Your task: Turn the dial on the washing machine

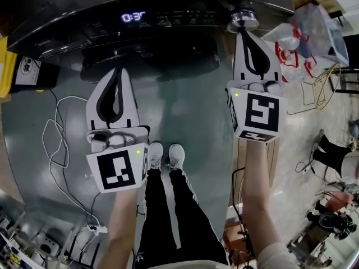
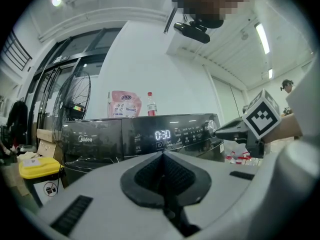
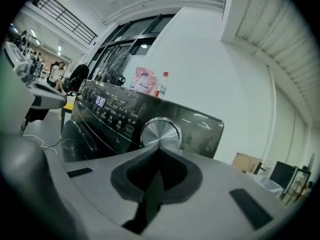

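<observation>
Dial (image 1: 243, 20), a round silver knob, sits at the right end of the dark washing machine (image 1: 168, 4) control panel, right of the lit display (image 1: 133, 17). In the head view the right gripper (image 1: 244, 33) points its tips at the dial's near edge. The right gripper view shows its jaws pressed together with nothing between them, just below the dial face; whether they touch it I cannot tell. The left gripper (image 1: 118, 70) hangs nearer and to the left, facing the door, its jaws also together and empty. Only the gripper views reveal the machine's top, where a pink pouch (image 2: 125, 104) and a red-capped bottle (image 2: 151, 104) stand. Only the head view shows white cables (image 1: 56, 133) on the floor.
</observation>
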Demonstrator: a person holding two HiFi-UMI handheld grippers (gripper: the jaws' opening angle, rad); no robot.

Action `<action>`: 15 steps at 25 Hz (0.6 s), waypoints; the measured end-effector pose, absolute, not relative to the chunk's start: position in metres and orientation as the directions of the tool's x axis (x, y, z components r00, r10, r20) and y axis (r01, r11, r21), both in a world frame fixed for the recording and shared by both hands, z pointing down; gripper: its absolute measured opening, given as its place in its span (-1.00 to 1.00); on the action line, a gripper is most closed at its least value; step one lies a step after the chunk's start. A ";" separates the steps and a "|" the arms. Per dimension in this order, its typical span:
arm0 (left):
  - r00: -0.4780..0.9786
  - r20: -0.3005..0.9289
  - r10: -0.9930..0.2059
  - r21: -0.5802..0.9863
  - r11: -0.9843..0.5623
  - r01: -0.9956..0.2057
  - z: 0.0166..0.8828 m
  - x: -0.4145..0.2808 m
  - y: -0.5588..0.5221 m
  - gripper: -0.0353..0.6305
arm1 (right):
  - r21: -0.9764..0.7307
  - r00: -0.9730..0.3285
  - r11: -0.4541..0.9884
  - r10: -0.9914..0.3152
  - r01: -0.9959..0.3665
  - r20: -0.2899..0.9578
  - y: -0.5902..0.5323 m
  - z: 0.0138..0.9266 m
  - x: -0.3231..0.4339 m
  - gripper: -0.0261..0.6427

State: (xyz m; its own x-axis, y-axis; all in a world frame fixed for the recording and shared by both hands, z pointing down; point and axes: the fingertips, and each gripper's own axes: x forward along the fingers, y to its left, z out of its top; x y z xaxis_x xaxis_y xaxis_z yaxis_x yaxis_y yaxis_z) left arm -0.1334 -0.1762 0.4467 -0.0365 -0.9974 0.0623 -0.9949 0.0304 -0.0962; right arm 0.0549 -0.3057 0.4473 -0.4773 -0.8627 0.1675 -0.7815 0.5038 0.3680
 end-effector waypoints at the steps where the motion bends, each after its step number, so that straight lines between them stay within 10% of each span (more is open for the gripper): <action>1: -0.037 0.062 -0.997 -0.097 0.031 -0.995 0.447 -0.134 -0.176 -0.90 | 0.365 -0.477 0.503 -0.863 -0.784 0.167 -0.306 0.447 0.056 -0.91; 15: -0.049 0.064 -0.997 -0.101 0.043 -0.994 0.446 -0.141 -0.175 -0.90 | 0.377 -0.463 0.492 -0.870 -0.785 0.170 -0.306 0.448 0.055 -0.91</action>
State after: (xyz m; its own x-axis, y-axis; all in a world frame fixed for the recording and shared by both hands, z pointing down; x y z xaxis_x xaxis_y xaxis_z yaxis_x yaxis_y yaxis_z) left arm -0.1411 -0.1746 0.4460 -0.0492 -0.9967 0.0641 -0.9940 0.0426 -0.1007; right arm 0.0546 -0.3062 0.4477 -0.4635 -0.8697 0.1698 -0.7847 0.4918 0.3773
